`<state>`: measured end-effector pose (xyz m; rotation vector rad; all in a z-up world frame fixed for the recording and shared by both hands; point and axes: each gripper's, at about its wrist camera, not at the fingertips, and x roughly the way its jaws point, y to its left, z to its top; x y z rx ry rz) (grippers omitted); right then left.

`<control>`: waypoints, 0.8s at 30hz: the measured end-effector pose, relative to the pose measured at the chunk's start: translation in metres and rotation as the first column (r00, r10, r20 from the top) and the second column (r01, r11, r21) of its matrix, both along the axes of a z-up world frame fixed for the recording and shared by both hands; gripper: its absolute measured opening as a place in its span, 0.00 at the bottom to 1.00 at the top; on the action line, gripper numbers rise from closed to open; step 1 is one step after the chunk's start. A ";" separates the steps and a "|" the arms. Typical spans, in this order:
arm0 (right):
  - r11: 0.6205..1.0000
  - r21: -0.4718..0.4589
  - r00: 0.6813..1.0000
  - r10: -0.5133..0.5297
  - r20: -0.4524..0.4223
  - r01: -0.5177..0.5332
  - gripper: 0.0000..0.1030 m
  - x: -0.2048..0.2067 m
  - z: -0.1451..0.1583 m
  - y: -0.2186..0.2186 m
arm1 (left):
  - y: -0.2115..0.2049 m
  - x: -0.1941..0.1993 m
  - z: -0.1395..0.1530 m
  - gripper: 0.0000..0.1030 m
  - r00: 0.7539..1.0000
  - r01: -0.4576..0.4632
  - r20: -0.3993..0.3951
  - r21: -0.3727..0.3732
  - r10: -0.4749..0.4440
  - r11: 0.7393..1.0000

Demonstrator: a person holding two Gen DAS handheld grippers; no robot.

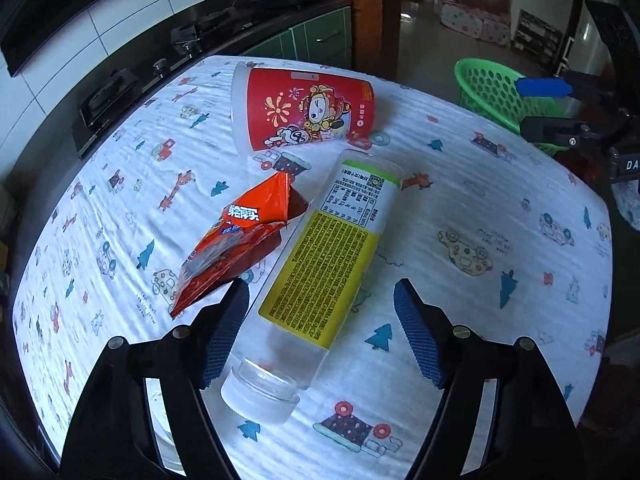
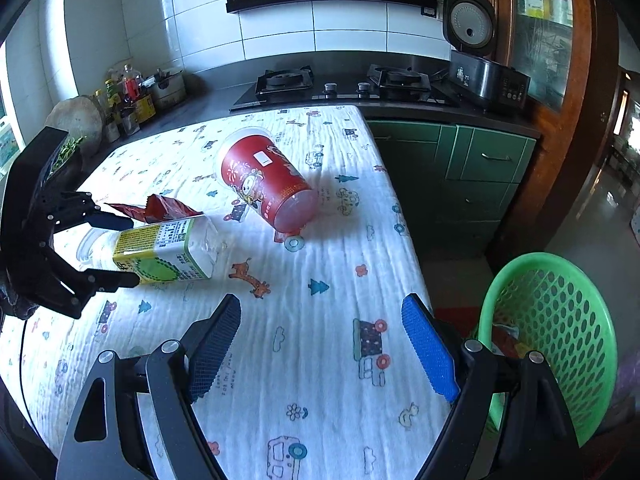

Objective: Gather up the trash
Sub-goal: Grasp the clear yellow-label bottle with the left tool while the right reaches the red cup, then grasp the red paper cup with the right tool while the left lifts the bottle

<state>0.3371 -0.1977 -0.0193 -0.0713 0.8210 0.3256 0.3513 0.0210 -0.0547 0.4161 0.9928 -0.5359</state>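
Observation:
A clear plastic bottle (image 1: 320, 264) with a yellow-green label lies on the patterned tablecloth (image 1: 480, 280), cap end toward me. My left gripper (image 1: 320, 312) is open, its jaws on either side of the bottle's lower half, not closed on it. A crumpled orange-red snack wrapper (image 1: 240, 236) lies just left of the bottle. A red paper cup (image 1: 304, 110) lies on its side farther back. My right gripper (image 2: 322, 340) is open and empty above the table's near right part. It also sees the bottle (image 2: 160, 252), the wrapper (image 2: 160, 210), the cup (image 2: 268, 184) and the left gripper (image 2: 132, 250).
A green perforated basket (image 2: 560, 340) stands off the table's right edge, with some trash inside; it also shows in the left wrist view (image 1: 496, 96). A gas stove (image 2: 344, 86), a rice cooker (image 2: 480, 64) and green cabinets (image 2: 460, 168) line the far counter.

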 end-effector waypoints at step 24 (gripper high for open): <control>0.984 -0.012 0.984 0.176 -0.035 -0.176 0.83 0.084 -0.002 0.039 | -0.009 -0.041 0.000 0.45 0.994 -0.105 -0.046 -0.027 0.104 0.994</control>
